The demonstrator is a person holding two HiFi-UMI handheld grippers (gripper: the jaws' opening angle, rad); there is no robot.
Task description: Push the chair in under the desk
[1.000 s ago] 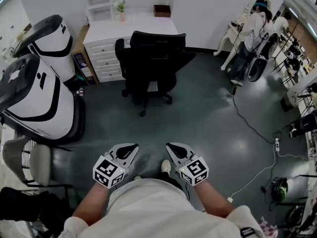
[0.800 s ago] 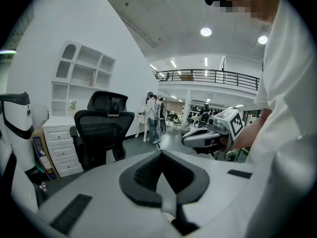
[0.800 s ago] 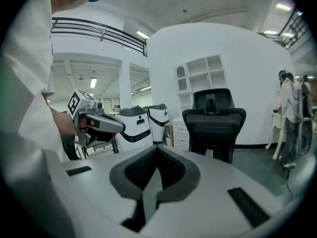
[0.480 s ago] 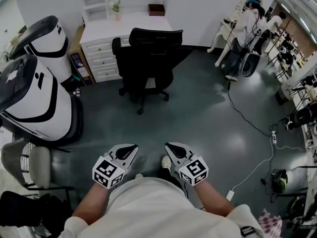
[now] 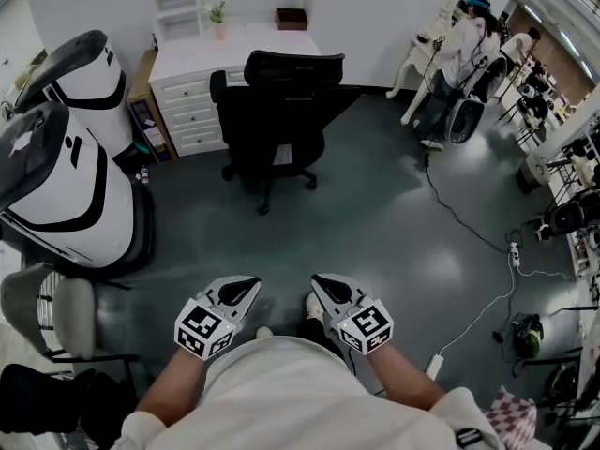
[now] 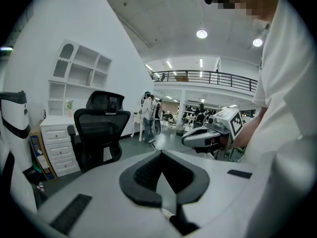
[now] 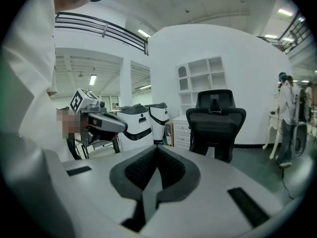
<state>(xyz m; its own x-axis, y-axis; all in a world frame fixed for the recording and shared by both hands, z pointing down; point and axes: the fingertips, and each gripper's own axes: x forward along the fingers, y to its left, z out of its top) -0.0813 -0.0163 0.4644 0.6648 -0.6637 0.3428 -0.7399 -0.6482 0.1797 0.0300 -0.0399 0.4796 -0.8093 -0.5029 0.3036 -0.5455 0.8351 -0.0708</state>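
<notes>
L gripper (image 5: pixel 246 285) & R gripper (image 5: pixel 324 283): both jaws fully closed, tips meeting, nothing held. They sit side by side but apart, low in front of the person's torso, pointing fwd & slightly down. Black office chair (image 5: pixel 281 111) is well ahead of both across grey floor (image 5: pixel 375 223), no contact; both gripper views show it beyond the closed tips. Chair stands just in front of white desk (image 5: pixel 239 45), to the R of its drawers (image 5: pixel 192 111), base out on open floor. White machines (image 5: pixel 66 186) at L; another person (image 5: pixel 464 45) far R.
</notes>
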